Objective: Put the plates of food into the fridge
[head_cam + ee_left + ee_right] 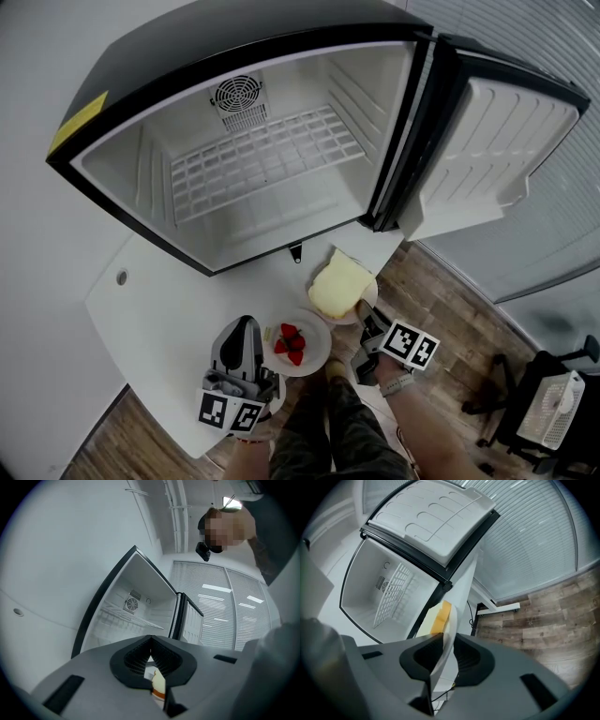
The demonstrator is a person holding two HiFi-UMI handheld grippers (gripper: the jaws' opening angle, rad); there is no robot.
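Head view overhead, gripper views roughly toward fridge (281,94)

No print can be read; the yellow sticker (78,122) on the fridge (187,56) top, well beyond the left claw (246,324), is too small

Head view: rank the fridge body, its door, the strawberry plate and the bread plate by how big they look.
1. fridge body
2. door
3. strawberry plate and bread plate: about alike. The bread covers most of its plate, so I can't rank them.
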